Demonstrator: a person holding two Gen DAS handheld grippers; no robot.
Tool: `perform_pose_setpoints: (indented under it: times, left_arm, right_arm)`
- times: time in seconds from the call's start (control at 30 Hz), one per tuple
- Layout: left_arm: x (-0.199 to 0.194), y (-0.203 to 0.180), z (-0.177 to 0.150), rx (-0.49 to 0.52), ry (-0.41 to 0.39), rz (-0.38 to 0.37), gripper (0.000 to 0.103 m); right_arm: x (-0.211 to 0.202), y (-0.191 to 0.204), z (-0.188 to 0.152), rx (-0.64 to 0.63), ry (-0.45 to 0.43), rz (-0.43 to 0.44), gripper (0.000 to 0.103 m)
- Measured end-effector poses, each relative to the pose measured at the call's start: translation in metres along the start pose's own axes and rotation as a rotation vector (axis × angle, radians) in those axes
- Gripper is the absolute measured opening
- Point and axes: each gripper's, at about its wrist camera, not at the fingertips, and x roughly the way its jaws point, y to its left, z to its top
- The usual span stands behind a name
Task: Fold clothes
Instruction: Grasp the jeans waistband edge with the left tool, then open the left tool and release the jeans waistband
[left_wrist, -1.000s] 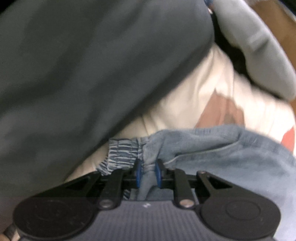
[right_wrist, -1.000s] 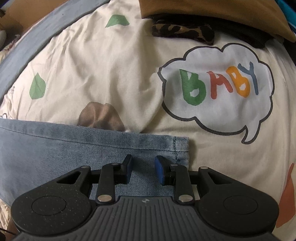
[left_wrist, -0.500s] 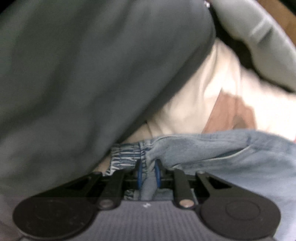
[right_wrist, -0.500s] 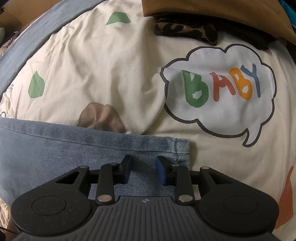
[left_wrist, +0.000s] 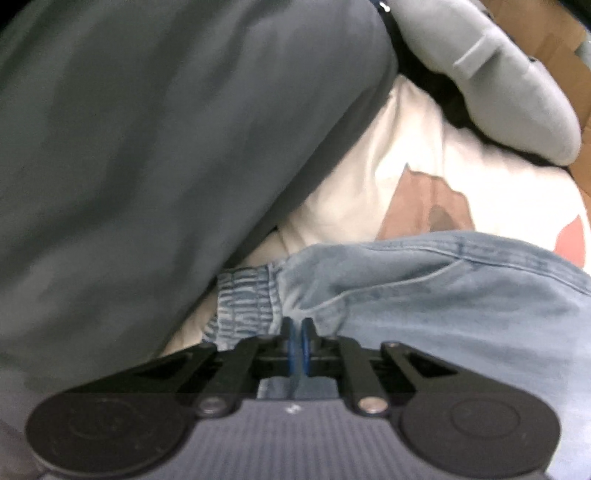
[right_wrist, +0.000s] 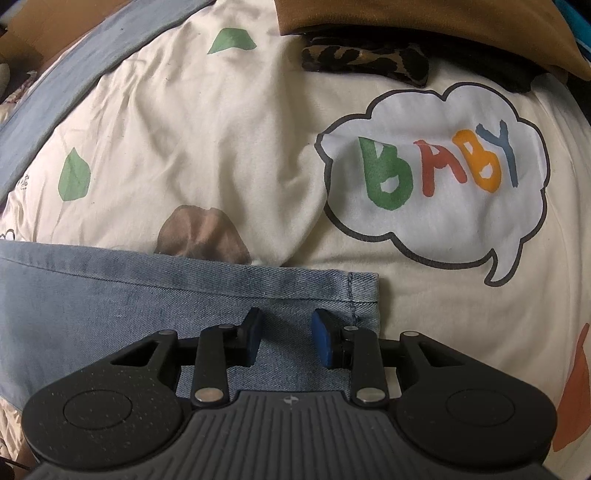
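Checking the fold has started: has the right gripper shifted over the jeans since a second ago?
No. The right gripper keeps its place beside the jeans hem corner.

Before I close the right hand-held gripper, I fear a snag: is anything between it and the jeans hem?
Nothing visible: the right hand-held gripper stands open directly over the jeans, beside the hem.

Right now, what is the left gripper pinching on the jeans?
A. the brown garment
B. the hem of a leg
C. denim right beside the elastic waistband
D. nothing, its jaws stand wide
C: in the left wrist view the left gripper has its blue pads nearly together on a fold of the jeans beside the gathered elastic waistband.
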Motion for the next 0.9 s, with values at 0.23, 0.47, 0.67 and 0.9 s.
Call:
perform_pose_setpoints:
  times: [0.23,0.47,0.67,0.9]
  left_arm:
    - [0.035,-0.015,0.001,0.078,-0.001,0.078,0.003]
    - [0.025,-0.016,0.03,0.056,0.028,0.088,0.003]
    - [-0.015,-0.008,0.036,0.035,0.005,0.065,0.007]
    - [-0.031,-0.011,0.014,0.007,0.025,-0.022,0.009]
  right_arm:
    - [-0.001,-0.01,0.003,-0.009,0.013,0.033,0.037]
    - [-0.005,-0.023,0.0,-0.035,0.009,0.077,0.037]
    - [-0.008,-0.029,-0.002,-0.022,0.009,0.089,0.037]
    - [-0.016,-0.03,-0.005,0.012,0.0,0.074,0.037]
